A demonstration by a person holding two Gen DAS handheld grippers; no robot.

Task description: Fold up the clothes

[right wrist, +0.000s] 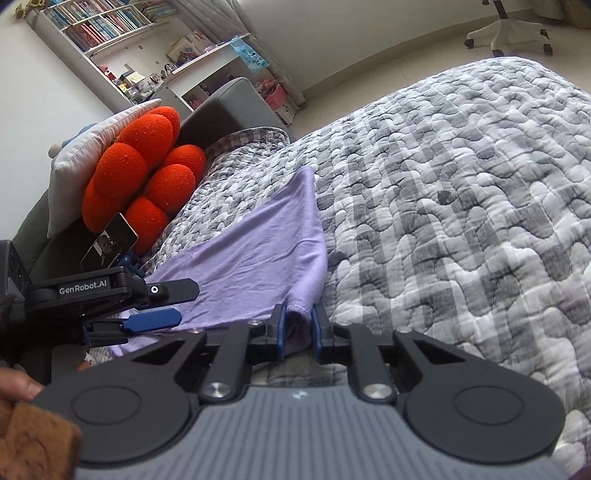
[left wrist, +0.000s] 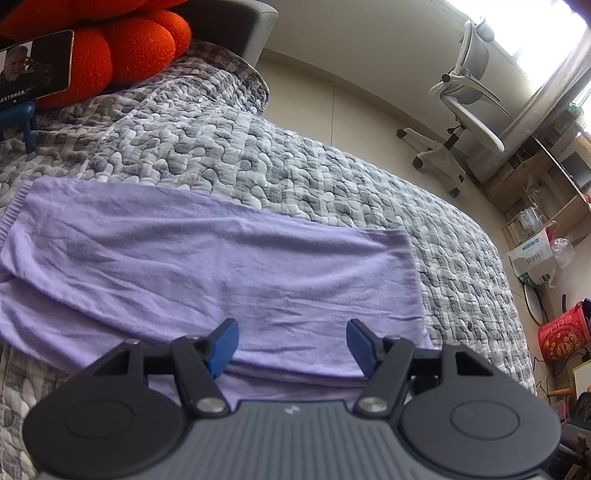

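So the lilac garment is lying flat on my bed, on the grey-and-white pebbly quilt. It's folded over on itself, a long band running across the bed, with a ribbed hem at the far left end and a bit of a lower layer peeking out along the near edge. Still pretty creased.

My right gripper is at the near corner of the cloth. The jaws are only a narrow gap apart and a bunched-up bit of the hemmed corner sits right between the blue pads, pinched from both sides as far as I can see.

My left gripper is hanging over the near edge of the garment with its jaws standing wide apart, nothing between them, just purple fabric underneath. From the right-hand camera you can see it off to the side, low over the cloth.

Further out: the big orange knotted cushion leans at the grey headboard, with a phone on a little blue stand in front of it, screen on. There's a white office chair on the pale floor past the bed, and a bookshelf against the wall.
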